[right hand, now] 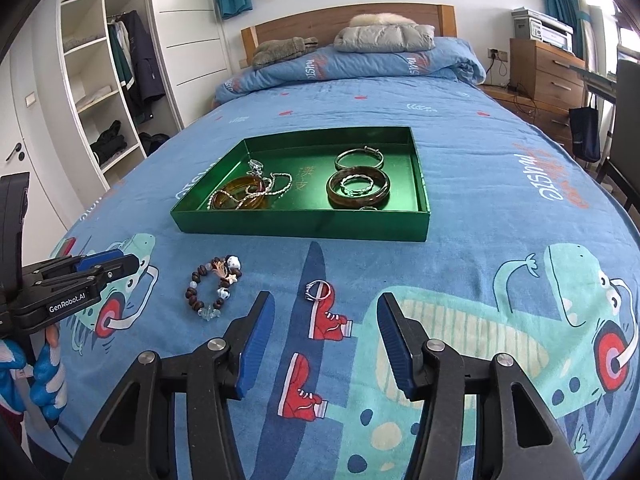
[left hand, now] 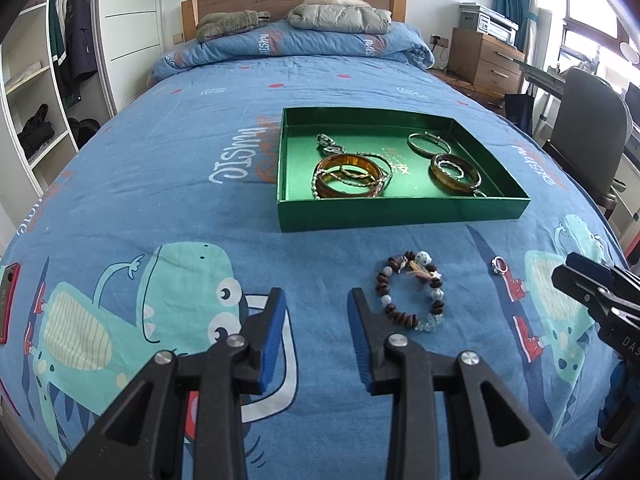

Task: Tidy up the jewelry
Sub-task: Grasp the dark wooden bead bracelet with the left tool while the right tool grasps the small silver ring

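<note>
1. The silver ring (right hand: 318,290) lies flat on the blue bedspread (right hand: 460,208), on the red sneaker print, just ahead of my right gripper (right hand: 326,330) and a little toward its left finger. It is 1 of 2 pieces not yet in the green tray (right hand: 304,222).
2. My right gripper is spread wide and holds nothing, so I judge the ring is its next pick. I would centre the ring between the pads, press the tips lightly into the soft cover, and close slowly so the thin band does not flip or slide out.
3. The beaded bracelet (left hand: 410,290) lies beside the ring, just right of my left gripper (left hand: 318,316), which is also wide apart and empty. I would pinch 1 side of the loop across the beads, not the dangling charms.
4. The tray sits beyond both pieces, already holding 2 amber bangles, silver bangles and a chain. I would lift over its near wall and release low in a bare patch.
</note>
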The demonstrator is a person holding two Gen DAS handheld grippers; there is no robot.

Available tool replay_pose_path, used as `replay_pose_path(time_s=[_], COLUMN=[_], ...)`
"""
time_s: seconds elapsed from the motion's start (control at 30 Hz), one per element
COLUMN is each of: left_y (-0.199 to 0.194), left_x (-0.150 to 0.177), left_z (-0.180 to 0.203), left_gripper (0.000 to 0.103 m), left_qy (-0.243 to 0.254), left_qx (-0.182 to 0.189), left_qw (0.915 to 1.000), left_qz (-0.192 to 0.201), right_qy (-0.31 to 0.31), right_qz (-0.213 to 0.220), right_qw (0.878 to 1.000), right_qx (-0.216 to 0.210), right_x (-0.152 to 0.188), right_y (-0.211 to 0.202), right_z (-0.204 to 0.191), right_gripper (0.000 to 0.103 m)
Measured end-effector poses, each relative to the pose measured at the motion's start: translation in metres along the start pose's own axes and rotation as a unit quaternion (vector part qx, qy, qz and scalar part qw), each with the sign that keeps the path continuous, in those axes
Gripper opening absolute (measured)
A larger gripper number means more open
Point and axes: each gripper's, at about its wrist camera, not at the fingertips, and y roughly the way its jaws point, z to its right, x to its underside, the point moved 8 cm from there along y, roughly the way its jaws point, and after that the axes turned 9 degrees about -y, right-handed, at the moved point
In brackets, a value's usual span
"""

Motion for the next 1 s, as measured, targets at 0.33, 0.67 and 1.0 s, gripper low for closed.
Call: replay_pose_path(time_s=[0.33, 0.67, 1.0], left_y=[0.025, 0.057, 0.067], left_x=[0.01, 0.018, 0.02], left_z=[0.035, 0.047, 0.052], left_gripper=[0.031, 0.031, 0.029], left_qy=[0.026, 0.031, 0.041], left_qx=[0.063, 0.061, 0.04], left_qw=[0.997, 0.9952, 0.9961], left_qz=[-0.036, -0.07, -0.068], right_qy=[-0.009, -0.031, -0.02], right_qz=[-0.017, -0.043, -0.059], right_qw=[0.999, 0.998, 0.997], right_qx=[-0.032, -0.043, -0.052], right_x=[0.006, 0.005, 0.01], right_y=[0.029, 0.062, 0.077], right_z=[-0.009, -0.012, -0.006], right_gripper=[0.045, 0.033, 0.029])
